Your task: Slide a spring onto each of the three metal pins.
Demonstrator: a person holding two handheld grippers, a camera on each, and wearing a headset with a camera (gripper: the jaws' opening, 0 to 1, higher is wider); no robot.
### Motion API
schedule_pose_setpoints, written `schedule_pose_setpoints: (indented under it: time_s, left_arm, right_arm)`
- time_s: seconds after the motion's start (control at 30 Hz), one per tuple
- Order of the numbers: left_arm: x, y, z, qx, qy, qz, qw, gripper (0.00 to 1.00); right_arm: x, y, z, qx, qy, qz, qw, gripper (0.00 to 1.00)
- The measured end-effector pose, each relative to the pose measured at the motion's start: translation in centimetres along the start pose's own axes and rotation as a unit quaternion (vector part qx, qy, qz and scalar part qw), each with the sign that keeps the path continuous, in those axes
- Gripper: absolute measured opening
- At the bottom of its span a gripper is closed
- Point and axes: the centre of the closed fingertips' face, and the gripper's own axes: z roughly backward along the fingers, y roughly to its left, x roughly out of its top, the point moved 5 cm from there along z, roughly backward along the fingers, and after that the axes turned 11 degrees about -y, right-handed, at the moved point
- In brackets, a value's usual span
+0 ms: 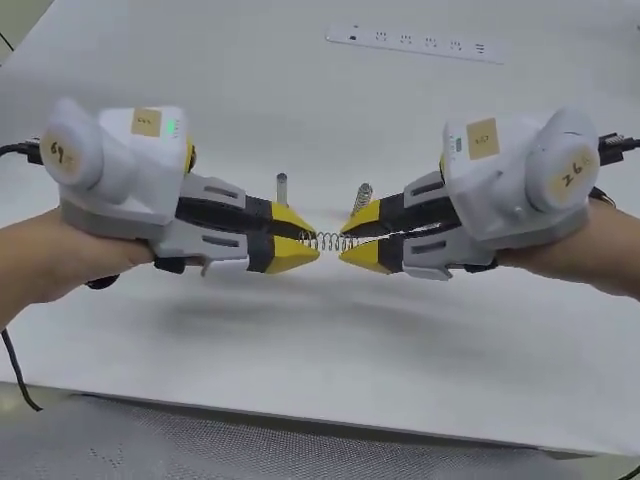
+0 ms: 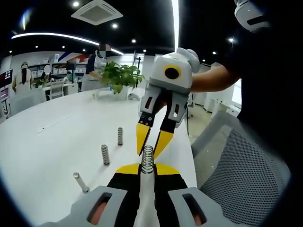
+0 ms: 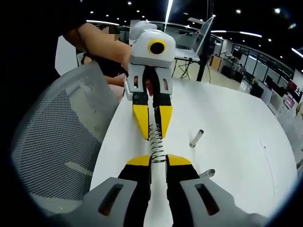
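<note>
- Left gripper [image 1: 312,245] jaws were narrow, pinched on one end of the held spring [image 1: 328,241].
- Right gripper [image 1: 346,242] jaws were narrow too, clamped on its other end, tips facing the left gripper's.
- Held spring hung level, off the white table [image 1: 300,340], just in front of the bare pin [image 1: 282,187].
- Bare pin stood upright.
- Near loaded pin [image 2: 105,154] and far loaded pin [image 2: 120,136] stood beyond the bare pin in the left gripper view, each wearing a spring.
</note>
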Motion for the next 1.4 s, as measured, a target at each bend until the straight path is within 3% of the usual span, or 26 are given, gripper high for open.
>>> schedule_pose_setpoints:
  time_s: [0.6, 0.9, 1.4]
  left_arm:
    - [-0.2, 0.6, 0.0, 0.007, 0.004, 0.006, 0.9999, 0.02]
    - [-0.5, 0.6, -0.1, 0.007, 0.01, 0.0, 0.9999, 0.02]
    - [-0.2, 0.4, -0.1, 0.006, 0.008, -0.007, 0.9999, 0.02]
  right_arm:
    - [2.3, -0.3, 0.9, 0.013, -0.005, 0.043, 0.999, 0.07]
    - [3.2, -0.2, 0.7, 0.022, -0.025, 0.052, 0.9981, 0.08]
    - [4.9, -0.3, 0.1, 0.018, -0.065, 0.038, 0.997, 0.08]
